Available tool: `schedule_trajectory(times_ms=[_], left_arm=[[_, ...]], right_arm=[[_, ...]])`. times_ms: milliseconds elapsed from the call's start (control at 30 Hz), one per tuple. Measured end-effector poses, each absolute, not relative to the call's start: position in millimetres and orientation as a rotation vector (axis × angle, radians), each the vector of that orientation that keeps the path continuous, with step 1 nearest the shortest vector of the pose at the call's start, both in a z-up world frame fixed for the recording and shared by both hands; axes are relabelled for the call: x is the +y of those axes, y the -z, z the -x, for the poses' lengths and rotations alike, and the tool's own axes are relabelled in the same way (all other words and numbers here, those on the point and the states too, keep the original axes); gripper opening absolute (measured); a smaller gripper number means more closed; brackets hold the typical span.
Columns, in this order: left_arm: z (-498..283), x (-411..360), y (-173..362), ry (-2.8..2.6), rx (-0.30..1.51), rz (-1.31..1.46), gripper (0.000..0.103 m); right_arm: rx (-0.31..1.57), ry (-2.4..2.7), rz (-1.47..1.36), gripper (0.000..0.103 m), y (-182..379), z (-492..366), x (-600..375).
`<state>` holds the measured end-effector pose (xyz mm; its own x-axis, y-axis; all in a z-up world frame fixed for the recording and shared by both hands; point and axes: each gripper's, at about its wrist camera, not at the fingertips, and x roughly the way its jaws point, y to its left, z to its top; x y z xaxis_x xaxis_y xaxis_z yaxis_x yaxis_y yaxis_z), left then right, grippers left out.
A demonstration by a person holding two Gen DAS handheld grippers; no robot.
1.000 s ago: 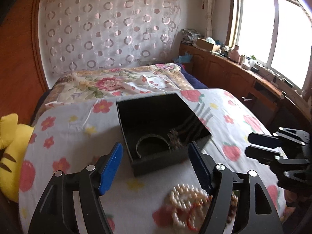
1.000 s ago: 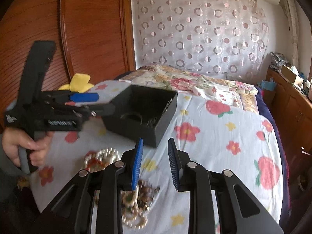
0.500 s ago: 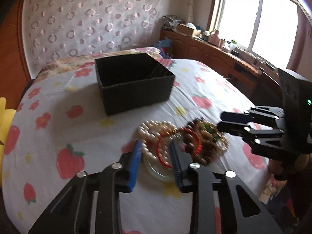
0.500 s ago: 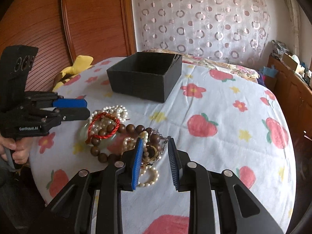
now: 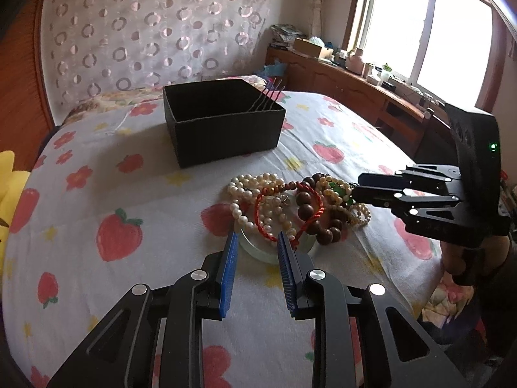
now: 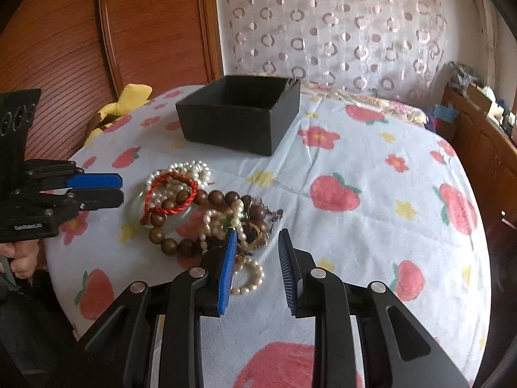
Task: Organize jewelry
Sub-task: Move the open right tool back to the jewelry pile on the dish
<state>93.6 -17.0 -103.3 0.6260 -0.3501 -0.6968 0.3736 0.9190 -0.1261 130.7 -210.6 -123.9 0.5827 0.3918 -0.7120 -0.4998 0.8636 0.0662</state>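
reaching low over the bedspread [image 5: 145, 194], the left gripper [image 5: 258, 242] has its jaws parted to a middling gap with nothing between them, the tips just short of the pale glass ring [image 5: 258, 249] at the near edge of the heap; the right gripper [image 6: 255, 242] is parted about the same and also empty, its left finger already over the near edge of the heap, among the small pearl loops [image 6: 248, 274]; just beyond the tips lies the jewelry pile [image 5: 290, 207], everything overlapping: the red cord bracelet [image 5: 284, 207] is draped across white pearls [image 5: 245, 190] and big brown wooden beads [image 5: 307, 207], with a green piece [image 5: 337, 190] buried deeper; the main risk, as i judge it, is that closing on one strand drags its neighbours up too, since the cord looks threaded over the beads; a lift could then drop a tangle on the way across; the glass ring looks slick and hard, so a pinch on its rim may squirt it out sideways; both grippers aim at the same heap from opposite sides, so they could knock fingers or tug one strand against each other; farther back, well apart from the pile, the black box [image 5: 223, 123] stands open with thin pins [image 5: 268, 97] leaning in its far corner; a swinging strand might snag them or catch the box wall; soft bedding may let the box shift if bumped.
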Motion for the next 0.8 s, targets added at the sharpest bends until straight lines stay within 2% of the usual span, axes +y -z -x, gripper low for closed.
schedule_trajectory(times_ms=[533,600,667,800], left_arm=[[-91,-16,103,0.407,0.785,-0.026,0.024],[-91,-16,103,0.407,0.785,-0.026,0.024],[-91,-16,103,0.408,0.785,-0.023,0.024],[-92,-15,105,0.407,0.791,-0.02,0.024]], right_arm=[[0.846,-0.534,0.195,0.029,133,-112,-214],[0.837,-0.529,0.228,0.023,133,-112,-210],[0.844,-0.552,0.232,0.001,132,-113,-209],[0.825,-0.547,0.234,0.0,130,-113,-211]])
